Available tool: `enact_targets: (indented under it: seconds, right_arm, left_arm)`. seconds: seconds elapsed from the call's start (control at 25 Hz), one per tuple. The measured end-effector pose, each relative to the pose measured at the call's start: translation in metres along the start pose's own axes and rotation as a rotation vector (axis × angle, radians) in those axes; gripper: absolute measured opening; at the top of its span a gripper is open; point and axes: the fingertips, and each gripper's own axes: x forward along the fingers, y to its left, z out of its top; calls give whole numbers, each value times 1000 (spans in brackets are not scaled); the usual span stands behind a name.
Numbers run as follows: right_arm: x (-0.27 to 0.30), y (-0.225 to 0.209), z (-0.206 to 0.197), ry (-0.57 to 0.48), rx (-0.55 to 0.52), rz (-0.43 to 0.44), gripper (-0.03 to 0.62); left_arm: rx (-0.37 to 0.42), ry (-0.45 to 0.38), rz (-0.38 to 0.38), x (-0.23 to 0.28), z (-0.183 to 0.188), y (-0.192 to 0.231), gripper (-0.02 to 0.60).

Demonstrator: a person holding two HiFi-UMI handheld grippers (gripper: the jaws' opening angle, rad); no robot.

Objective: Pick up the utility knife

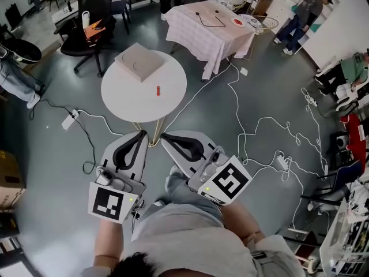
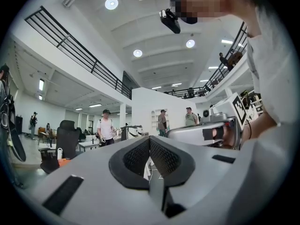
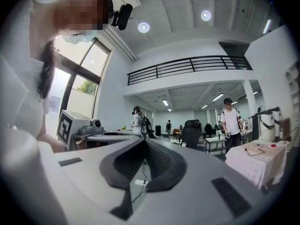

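The utility knife [image 1: 158,90], small and red, lies on the round white table [image 1: 124,100], right of its middle. Both grippers are held low, close to the person's body and well short of the table's near edge. My left gripper [image 1: 142,133] is shut, its dark pads [image 2: 140,156] meeting at the tips with nothing between them. My right gripper [image 1: 164,136] is shut and empty too, pads [image 3: 161,163] touching at the tips. Both gripper views look out level across the hall, and neither shows the knife.
A flat beige box [image 1: 140,61] sits on the table's far side. A black office chair [image 1: 86,27] stands far left, a cloth-covered table [image 1: 207,30] far right. White cables [image 1: 259,131] and a power strip [image 1: 69,120] lie on the grey floor. People stand around the hall.
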Motion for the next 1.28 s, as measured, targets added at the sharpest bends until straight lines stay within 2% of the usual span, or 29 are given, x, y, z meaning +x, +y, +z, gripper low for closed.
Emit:
enact_targets:
  seconds: [0.4,0.76,1.04,1.28]
  right_arm:
    - [15,-106,-1,-3,12,26,9]
    - [24,-158,-16,-10,27,53,9]
    - [28,-187,-27,-3,54,13,9]
    - [37,-221,-31,6,76,-55,9]
  left_arm:
    - [-11,12,18,102,-2,25,9]
    - [-14,25,47,155,-18,37,11]
    - [-31,58,44,178,-35,53,11]
    - [-44,79,-19,211,-43,65,11]
